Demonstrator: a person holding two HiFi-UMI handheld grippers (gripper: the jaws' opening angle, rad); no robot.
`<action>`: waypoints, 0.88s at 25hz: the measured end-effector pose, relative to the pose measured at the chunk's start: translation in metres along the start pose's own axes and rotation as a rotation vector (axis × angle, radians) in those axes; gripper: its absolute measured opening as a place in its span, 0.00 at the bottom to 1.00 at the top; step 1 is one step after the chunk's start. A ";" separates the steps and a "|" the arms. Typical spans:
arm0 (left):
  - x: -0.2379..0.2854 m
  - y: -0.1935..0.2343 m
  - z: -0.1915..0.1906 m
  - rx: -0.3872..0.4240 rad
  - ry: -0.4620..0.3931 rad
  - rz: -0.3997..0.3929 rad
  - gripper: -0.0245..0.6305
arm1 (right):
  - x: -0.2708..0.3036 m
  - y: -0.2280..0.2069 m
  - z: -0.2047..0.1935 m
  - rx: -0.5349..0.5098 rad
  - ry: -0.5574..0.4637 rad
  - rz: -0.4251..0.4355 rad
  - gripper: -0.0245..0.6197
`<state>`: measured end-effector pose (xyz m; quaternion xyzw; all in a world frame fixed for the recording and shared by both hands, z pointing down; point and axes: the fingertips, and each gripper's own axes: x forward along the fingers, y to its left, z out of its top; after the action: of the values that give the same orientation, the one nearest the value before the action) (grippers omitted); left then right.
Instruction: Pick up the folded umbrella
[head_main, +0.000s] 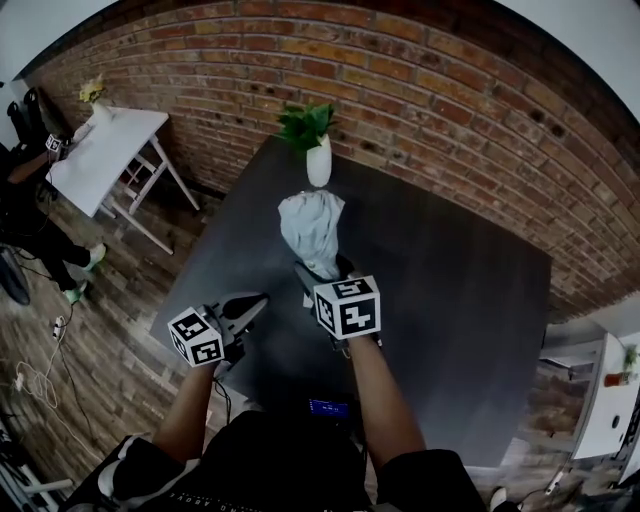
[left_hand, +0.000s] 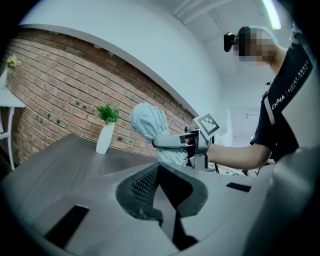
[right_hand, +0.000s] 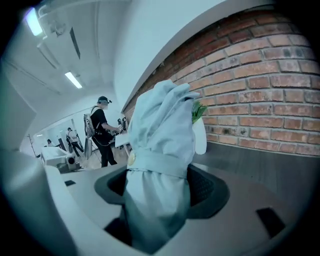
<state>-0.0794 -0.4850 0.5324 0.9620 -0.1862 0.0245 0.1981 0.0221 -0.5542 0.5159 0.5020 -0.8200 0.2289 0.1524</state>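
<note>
Nearest the head camera, the right gripper (head_main: 320, 272) has its jaws clamped across the folded umbrella (head_main: 312, 225), gripping just below its strap. The umbrella's long axis stands roughly upright, with the bunched fabric rising above the jaws on the side of the white vase (head_main: 318, 160). It seems to hang clear of the dark table (head_main: 450, 290). Just beside it, the left gripper (head_main: 245, 308) is lower, its jaws together and empty. Any further lift likely rests on the right hand alone.
</note>
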 end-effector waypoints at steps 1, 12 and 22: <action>0.001 -0.006 0.002 0.002 -0.006 -0.004 0.04 | -0.010 0.002 0.003 -0.004 -0.017 0.009 0.51; 0.001 -0.054 -0.002 0.038 -0.043 -0.011 0.04 | -0.083 0.006 -0.018 0.042 -0.109 0.048 0.51; 0.004 -0.065 -0.001 0.052 -0.055 -0.018 0.04 | -0.100 0.005 -0.025 0.099 -0.143 0.074 0.51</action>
<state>-0.0522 -0.4307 0.5092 0.9688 -0.1823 0.0011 0.1681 0.0632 -0.4640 0.4884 0.4932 -0.8345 0.2383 0.0597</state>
